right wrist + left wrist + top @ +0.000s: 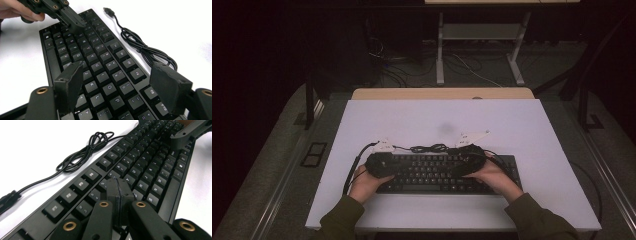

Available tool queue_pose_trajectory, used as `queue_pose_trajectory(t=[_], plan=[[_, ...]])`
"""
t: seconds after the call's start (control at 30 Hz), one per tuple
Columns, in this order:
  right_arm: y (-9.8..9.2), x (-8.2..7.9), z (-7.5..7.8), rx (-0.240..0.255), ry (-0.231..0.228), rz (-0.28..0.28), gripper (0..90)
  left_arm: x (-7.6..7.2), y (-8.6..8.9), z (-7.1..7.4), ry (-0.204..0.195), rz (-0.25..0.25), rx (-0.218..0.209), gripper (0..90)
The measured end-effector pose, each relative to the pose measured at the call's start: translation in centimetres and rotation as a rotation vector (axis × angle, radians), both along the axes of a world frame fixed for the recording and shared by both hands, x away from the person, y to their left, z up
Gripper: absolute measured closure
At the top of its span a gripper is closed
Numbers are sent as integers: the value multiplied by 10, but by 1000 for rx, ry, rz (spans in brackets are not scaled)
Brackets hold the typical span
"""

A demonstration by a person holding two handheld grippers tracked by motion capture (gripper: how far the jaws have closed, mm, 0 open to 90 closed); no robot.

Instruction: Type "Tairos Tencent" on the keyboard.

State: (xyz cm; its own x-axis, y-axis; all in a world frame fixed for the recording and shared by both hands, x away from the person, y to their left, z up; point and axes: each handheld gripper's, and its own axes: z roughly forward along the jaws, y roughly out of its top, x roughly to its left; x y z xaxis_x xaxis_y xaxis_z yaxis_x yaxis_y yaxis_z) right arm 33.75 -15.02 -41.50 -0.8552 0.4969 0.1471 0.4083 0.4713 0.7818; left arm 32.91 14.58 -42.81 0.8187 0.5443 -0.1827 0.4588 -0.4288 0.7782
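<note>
Keyboard is lying along the near edge of the white worktop, its cable bunching behind it toward the far edge. My left claw is pressed together with nothing in it, tip hovering over the letter keys; my right claw is spread wide above the keys. Risk: the shut tip is mashing two keys at once, or the right jaws are snagging keycaps or the cable.

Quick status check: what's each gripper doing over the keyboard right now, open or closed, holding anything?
Left gripper: closed, jaws pressed together, nothing between them, tips over the keyboard keys.
Right gripper: open, jaws spread wide above the keys, holding nothing.
</note>
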Motion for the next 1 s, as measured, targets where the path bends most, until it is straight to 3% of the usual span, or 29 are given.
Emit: queue_pose_trajectory(t=[0.23, 1.0], plan=[[0, 0, 0, -2, 1, 2, 265, 1, -6, -3, 8, -9, 23, 894], [1, 0, 0, -4, -1, 5, 265, 2, -9, -7, 22, -6, 40, 894]])
